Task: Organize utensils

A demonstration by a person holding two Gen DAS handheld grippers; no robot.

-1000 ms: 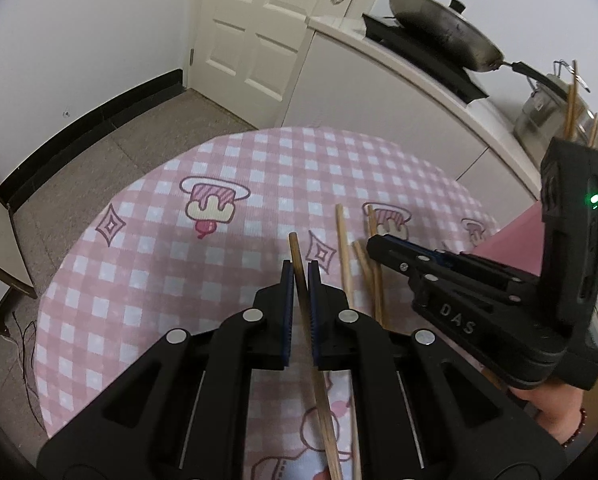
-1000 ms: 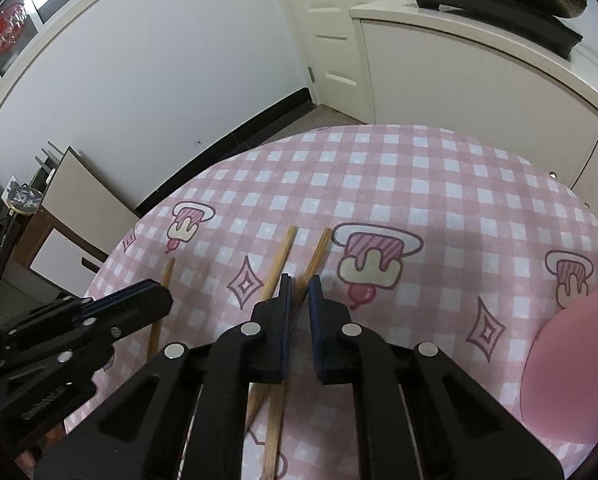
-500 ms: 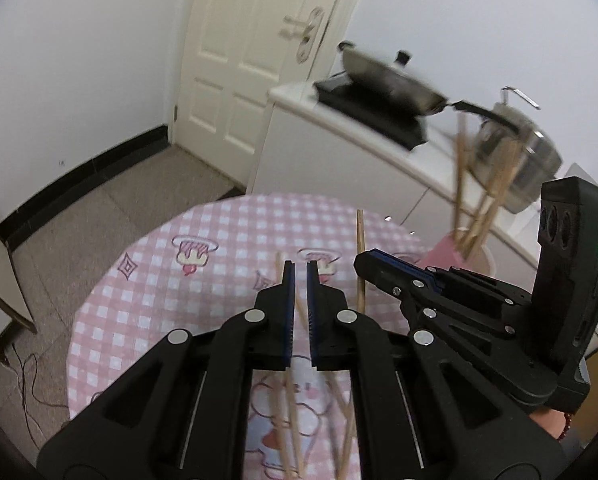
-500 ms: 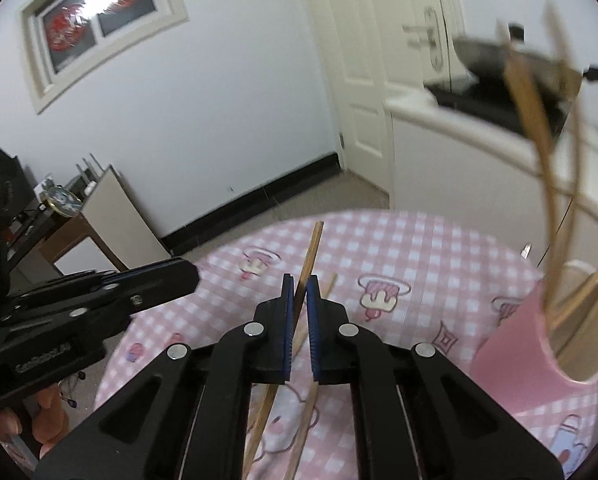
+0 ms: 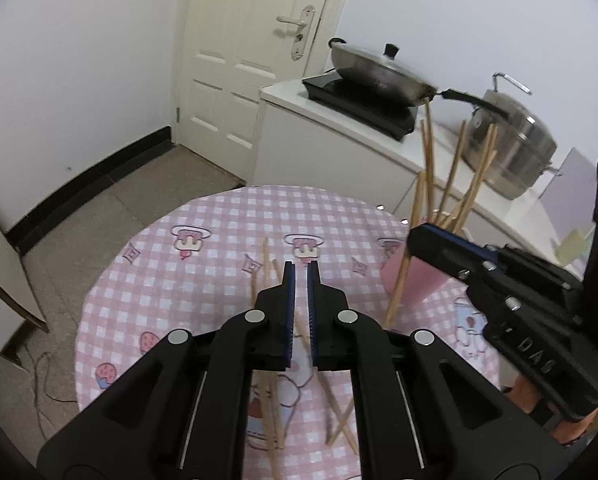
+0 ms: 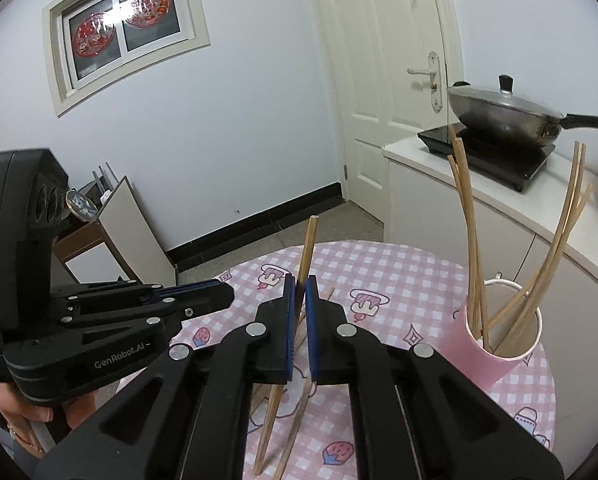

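My right gripper (image 6: 297, 282) is shut on a wooden chopstick (image 6: 309, 240) that stands steeply between its pads, high above the round pink-checked table (image 6: 379, 272). From the left wrist view the right gripper (image 5: 415, 240) and this chopstick (image 5: 399, 284) hang just in front of the pink cup (image 5: 419, 284). The pink cup (image 6: 495, 344) holds several upright chopsticks. My left gripper (image 5: 301, 276) is shut, with only cloth showing between its pads; it hovers left of the right one (image 6: 229, 294). Loose chopsticks (image 5: 263, 264) (image 6: 299, 420) lie on the cloth below both grippers.
A white counter behind the table carries a lidded wok (image 5: 379, 76) on a black hob and a steel pot (image 5: 515, 152). A white door (image 5: 251, 60) stands beyond. A folded board (image 6: 127, 224) leans by the wall. A person's hand (image 6: 19, 412) holds the left gripper.
Both grippers have risen well clear of the cloth. The right one has lifted a chopstick and swung toward the pink cup. The chopstick seen between the left jaws earlier now lies below them.
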